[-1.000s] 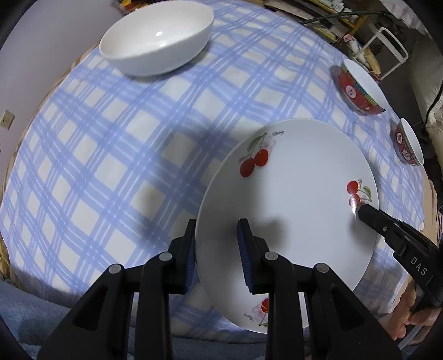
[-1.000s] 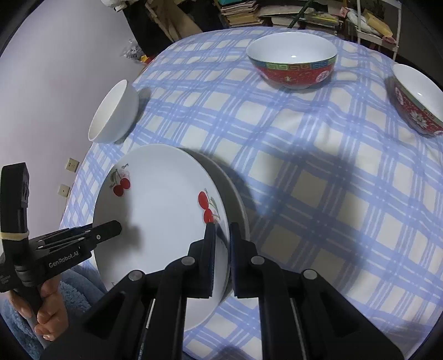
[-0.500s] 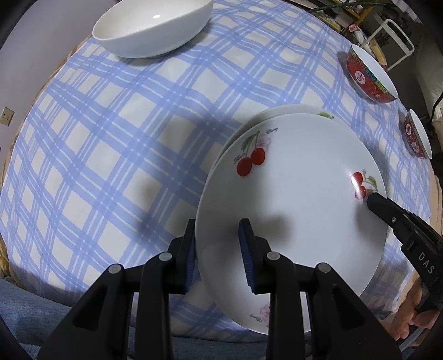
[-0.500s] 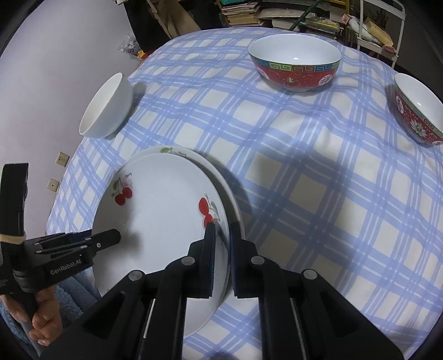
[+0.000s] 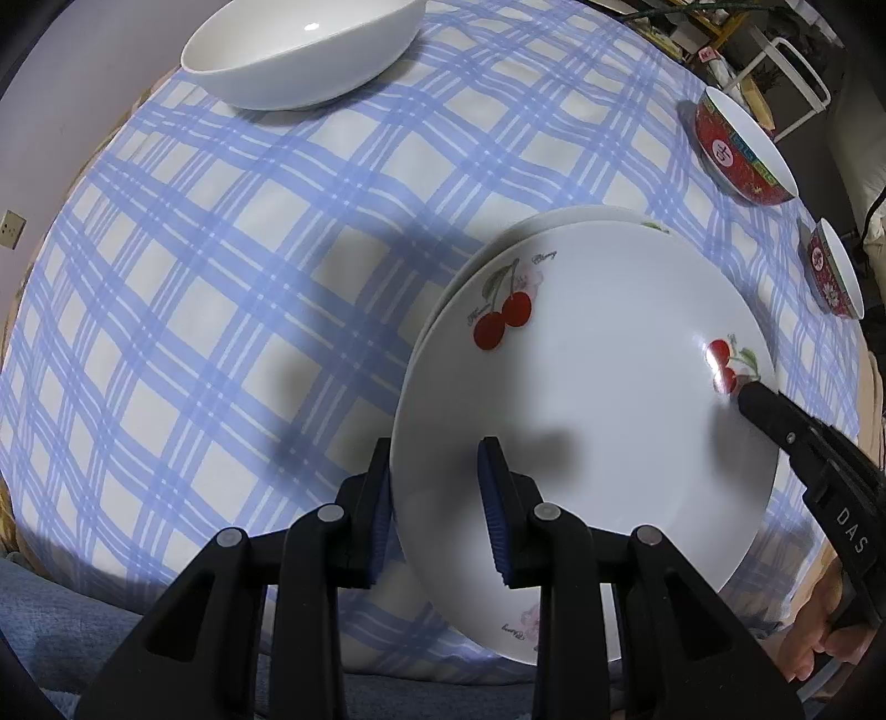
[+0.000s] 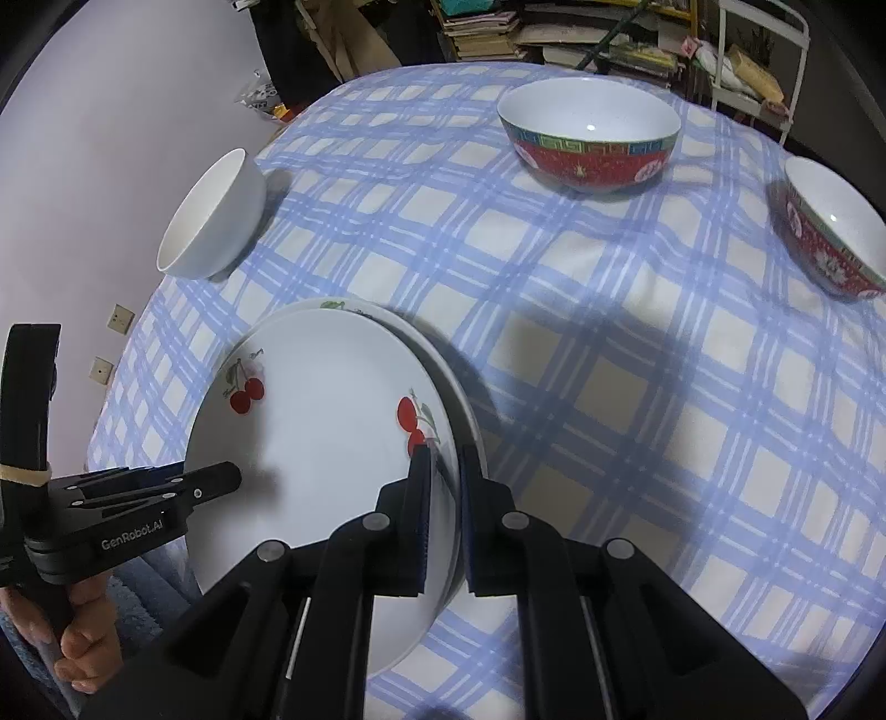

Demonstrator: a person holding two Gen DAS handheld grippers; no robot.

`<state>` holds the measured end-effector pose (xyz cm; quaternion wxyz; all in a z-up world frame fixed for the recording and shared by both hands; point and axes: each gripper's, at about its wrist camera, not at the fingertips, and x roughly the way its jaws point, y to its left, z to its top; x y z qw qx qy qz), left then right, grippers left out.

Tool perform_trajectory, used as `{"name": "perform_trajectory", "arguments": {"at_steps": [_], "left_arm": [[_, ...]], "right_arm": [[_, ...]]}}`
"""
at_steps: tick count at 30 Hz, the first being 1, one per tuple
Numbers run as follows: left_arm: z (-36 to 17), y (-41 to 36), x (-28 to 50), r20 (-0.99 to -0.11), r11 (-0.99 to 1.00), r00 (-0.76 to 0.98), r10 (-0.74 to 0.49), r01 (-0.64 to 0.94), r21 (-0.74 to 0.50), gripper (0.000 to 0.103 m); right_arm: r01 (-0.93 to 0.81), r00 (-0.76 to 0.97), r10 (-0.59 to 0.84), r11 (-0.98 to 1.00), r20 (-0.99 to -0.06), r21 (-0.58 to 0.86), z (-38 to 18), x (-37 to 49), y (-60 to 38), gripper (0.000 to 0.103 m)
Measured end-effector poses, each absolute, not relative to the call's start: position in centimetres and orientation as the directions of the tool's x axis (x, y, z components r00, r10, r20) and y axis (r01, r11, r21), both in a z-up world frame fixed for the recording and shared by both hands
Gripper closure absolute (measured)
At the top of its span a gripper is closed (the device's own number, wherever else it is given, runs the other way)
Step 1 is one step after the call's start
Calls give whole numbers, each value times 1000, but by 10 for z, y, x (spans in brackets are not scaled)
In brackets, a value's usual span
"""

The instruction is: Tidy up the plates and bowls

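Note:
A white plate with cherry prints is held by both grippers above a second plate, whose rim shows just beyond it. My left gripper straddles the plate's near rim, one finger under and one on top. My right gripper is shut on the opposite rim of the same plate. A white bowl sits at the far left, and also shows in the right wrist view. Two red patterned bowls stand at the far right.
The table carries a blue and white checked cloth. Its near edge runs just below the grippers. Shelves with books and a white metal rack stand beyond the far side. A wall with sockets is on the left.
The held plate has risen and shifted slightly back, so the rim of the plate beneath it now shows. Both grippers kept their hold.

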<state>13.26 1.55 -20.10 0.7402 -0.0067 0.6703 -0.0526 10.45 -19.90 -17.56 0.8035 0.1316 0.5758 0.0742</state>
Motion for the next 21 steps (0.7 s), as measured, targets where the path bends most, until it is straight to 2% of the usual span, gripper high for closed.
{"name": "perform_trajectory", "arguments": {"at_steps": [14, 21], "left_arm": [[-205, 1, 130, -993, 993, 113, -23, 119, -9, 73], [-207, 7, 131, -994, 995, 102, -49, 94, -39, 74]], "right_arm": [[1, 343, 204, 976, -917, 218, -173, 106, -195, 92], [22, 335, 210, 973, -918, 230, -176, 108, -200, 91]]}}
